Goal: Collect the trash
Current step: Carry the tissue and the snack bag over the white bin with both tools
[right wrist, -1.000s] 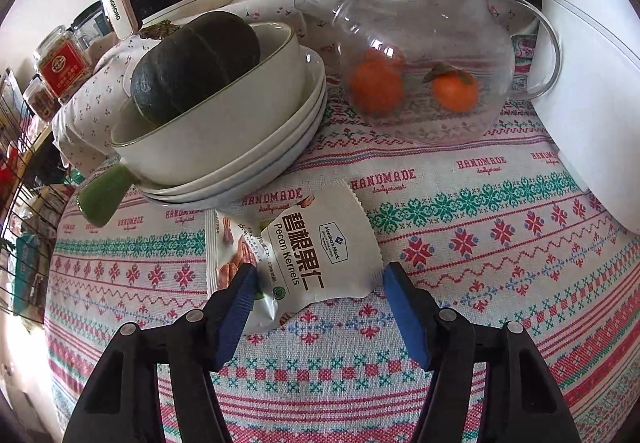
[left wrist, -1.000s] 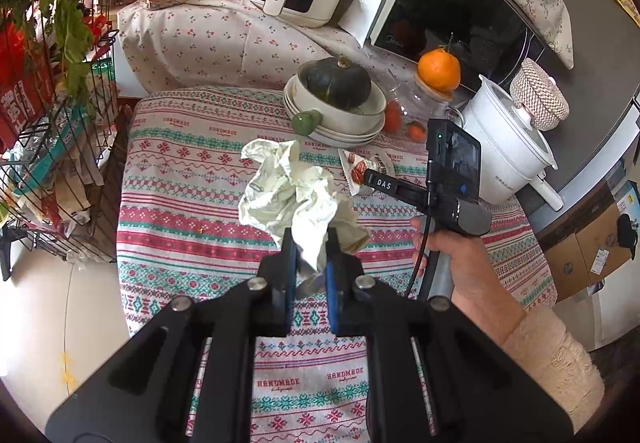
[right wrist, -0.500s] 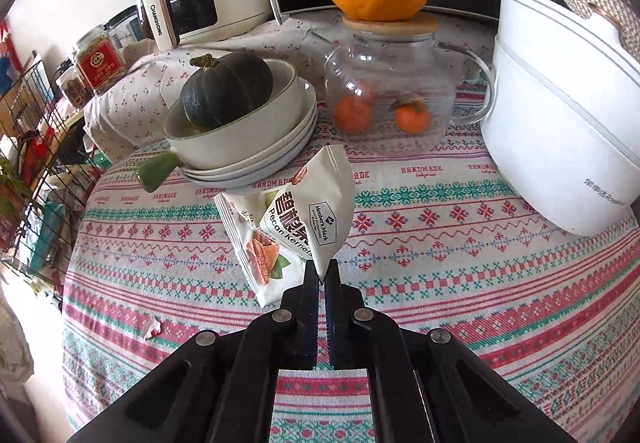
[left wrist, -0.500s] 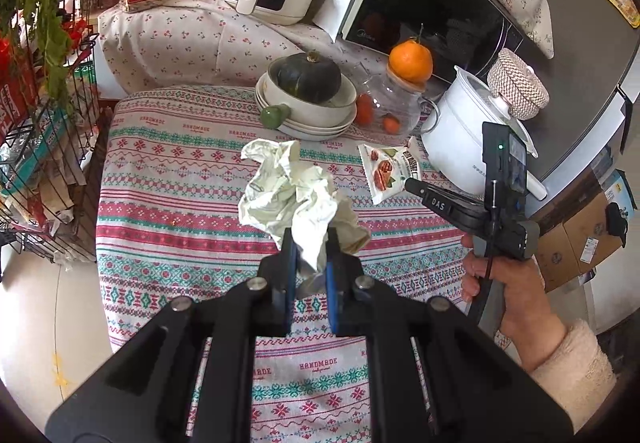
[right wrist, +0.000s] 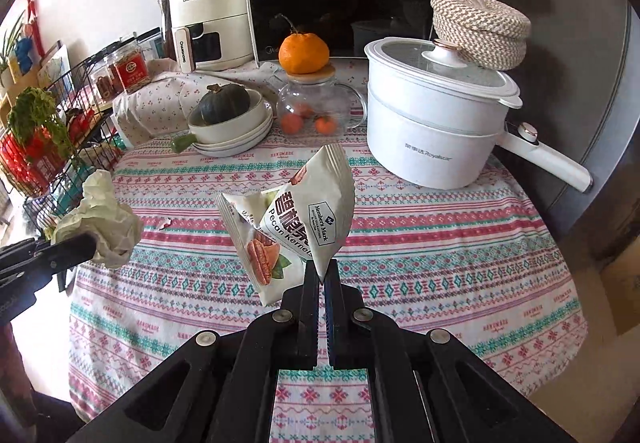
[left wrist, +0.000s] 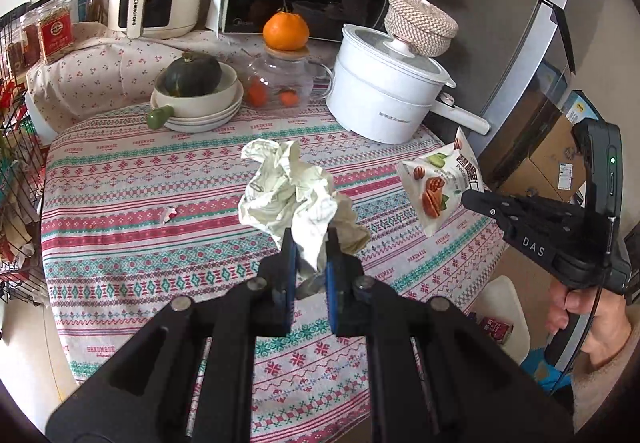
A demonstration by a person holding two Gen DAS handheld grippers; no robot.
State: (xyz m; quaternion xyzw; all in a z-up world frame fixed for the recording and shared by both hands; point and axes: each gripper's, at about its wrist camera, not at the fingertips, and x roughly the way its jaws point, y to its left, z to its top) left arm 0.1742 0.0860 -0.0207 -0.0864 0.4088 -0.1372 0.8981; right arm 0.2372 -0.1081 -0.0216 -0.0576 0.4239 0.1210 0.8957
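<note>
My left gripper [left wrist: 311, 243] is shut on a crumpled pale paper wad [left wrist: 294, 195] and holds it above the patterned tablecloth [left wrist: 160, 243]. The wad also shows at the left of the right wrist view [right wrist: 104, 219]. My right gripper [right wrist: 321, 271] is shut on a white pecan kernel snack packet [right wrist: 296, 227], lifted off the table. In the left wrist view the packet [left wrist: 438, 183] hangs from the right gripper [left wrist: 466, 197] near the table's right edge. A small torn scrap [left wrist: 168, 214] lies on the cloth.
At the back of the table stand stacked bowls with a dark squash [left wrist: 192, 77], a glass teapot with an orange on top [left wrist: 280, 83] and a white electric pot [left wrist: 384, 91]. A wire rack [right wrist: 48, 147] is at the left. Cardboard boxes [left wrist: 552, 163] sit beyond the right edge.
My right gripper closed on the snack packet, lifted it off the cloth and pulled back to the right. My left gripper kept the paper wad and drew back from the table.
</note>
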